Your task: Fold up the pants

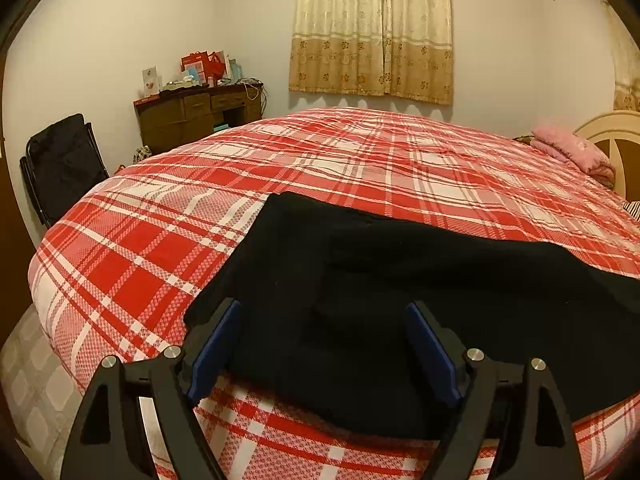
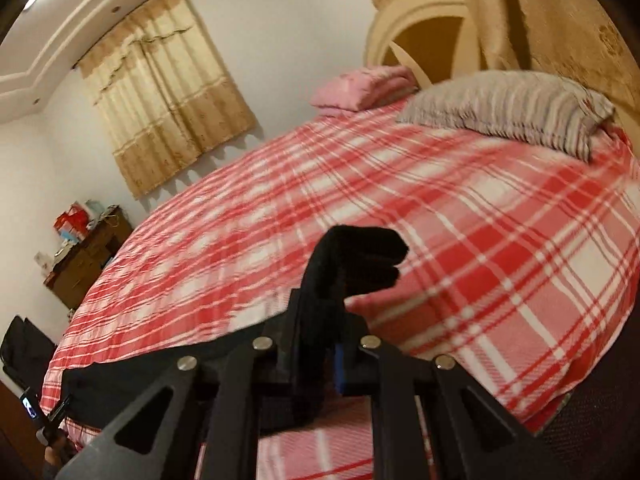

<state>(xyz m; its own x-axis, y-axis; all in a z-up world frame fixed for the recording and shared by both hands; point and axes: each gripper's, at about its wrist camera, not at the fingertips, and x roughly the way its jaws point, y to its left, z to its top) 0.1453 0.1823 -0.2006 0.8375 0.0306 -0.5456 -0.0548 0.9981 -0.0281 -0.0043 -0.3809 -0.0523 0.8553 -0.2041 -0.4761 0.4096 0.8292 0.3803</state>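
**Pants pinched on the right, free on the left**

The black pants (image 1: pixel 400 300) lie spread on the bed (image 1: pixel 340 152), near its front edge on the red plaid cover. The left gripper (image 1: pixel 324 344) hangs over them with its blue-padded fingers (image 1: pixel 216 352) wide apart, clasping nothing. The right gripper (image 2: pixel 320 344) has its fingers clamped on a bunched end of the pants, raised above the bed.

A big bed (image 1: pixel 280 168) with a red checked cover, yellow curtains (image 1: pixel 372 28) on the white wall (image 1: pixel 120 20), a brown desk (image 1: pixel 196 116).
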